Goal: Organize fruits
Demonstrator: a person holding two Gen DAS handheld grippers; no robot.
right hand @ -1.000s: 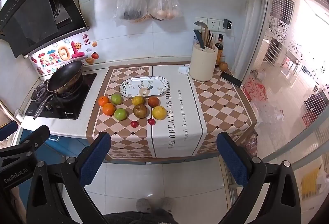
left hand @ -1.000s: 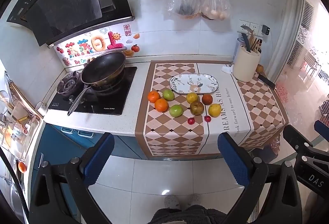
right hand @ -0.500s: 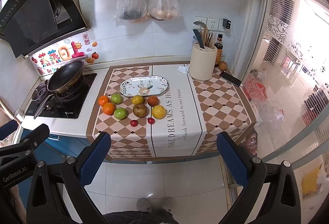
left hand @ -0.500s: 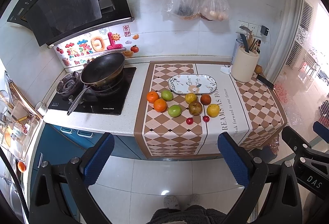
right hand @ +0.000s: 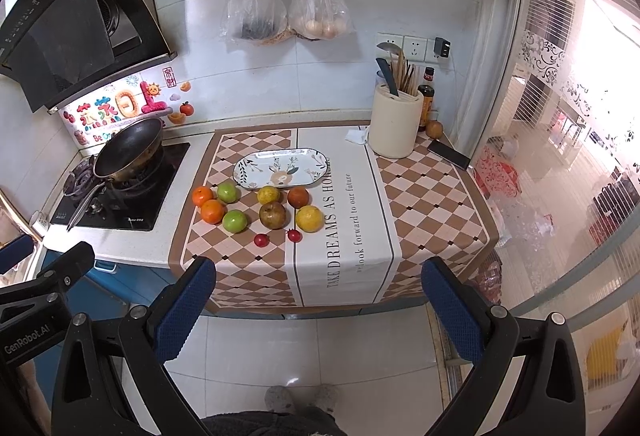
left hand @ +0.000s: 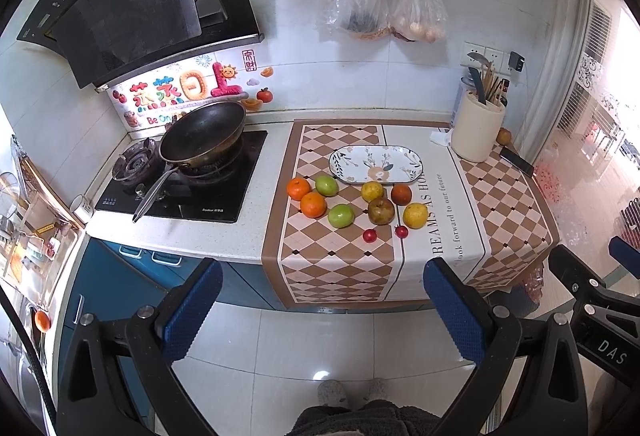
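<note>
Several fruits lie on the checkered cloth [left hand: 340, 260] in front of an empty patterned plate [left hand: 375, 164] [right hand: 280, 168]: two oranges [left hand: 313, 204] [right hand: 212, 211], two green apples [left hand: 341, 215] [right hand: 235, 221], a brown pear [left hand: 381, 211] [right hand: 273, 215], yellow fruits [left hand: 415, 215] [right hand: 309, 218] and two small red fruits [left hand: 369, 235] [right hand: 261, 240]. My left gripper [left hand: 320, 312] and right gripper [right hand: 316, 308] are both open and empty, held well back from the counter above the floor.
A black pan [left hand: 202, 133] sits on the stove at the left. A cream utensil holder [left hand: 478, 133] [right hand: 396, 125] and a phone [right hand: 448, 153] are at the back right. Bags [left hand: 384, 7] hang on the wall.
Both views have drifted slightly; the counter sits a little higher in frame. Both grippers stay open and no fruit has moved.
</note>
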